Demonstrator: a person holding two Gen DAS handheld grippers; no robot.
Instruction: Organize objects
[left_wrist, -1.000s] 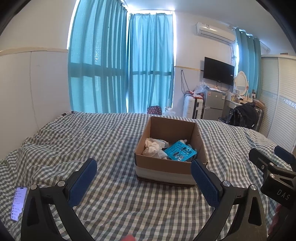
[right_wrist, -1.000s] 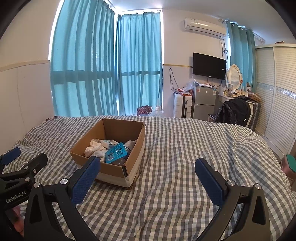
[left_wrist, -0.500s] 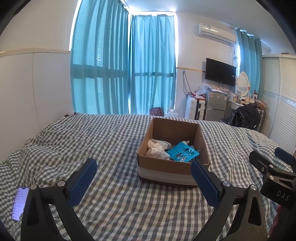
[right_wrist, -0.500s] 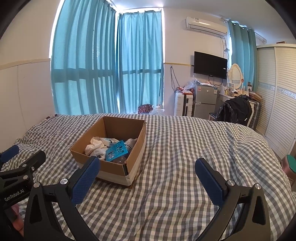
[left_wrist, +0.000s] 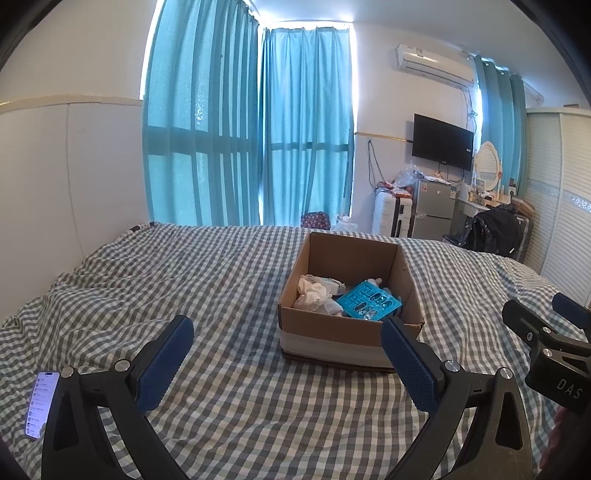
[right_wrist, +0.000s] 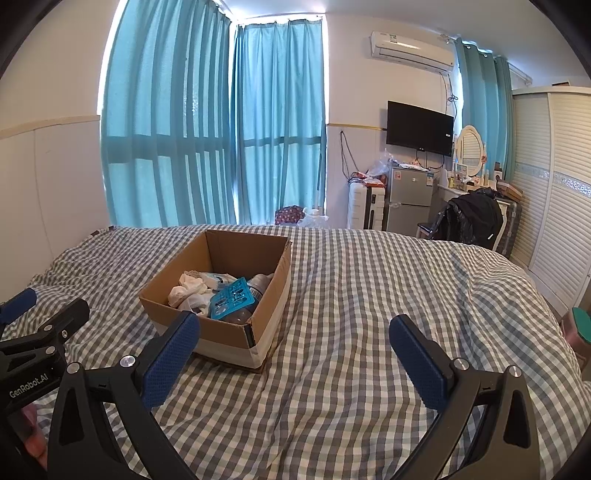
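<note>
Open box mid-bed, holding white cloth, blue tray leaning at right side, bottle partly under tray. Left gripper spread wide, empty, above bed near front edge; right gripper likewise wide, empty, just right of box. Phone flat near bed's left front corner.

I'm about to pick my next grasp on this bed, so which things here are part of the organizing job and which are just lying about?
Part of the job:
- cardboard box
- blue tray in the box
- white cloth in the box
- bottle in the box

Just lying about:
- phone on the bedspread, at the left edge
- black jacket on the chair
- fridge and TV
</note>
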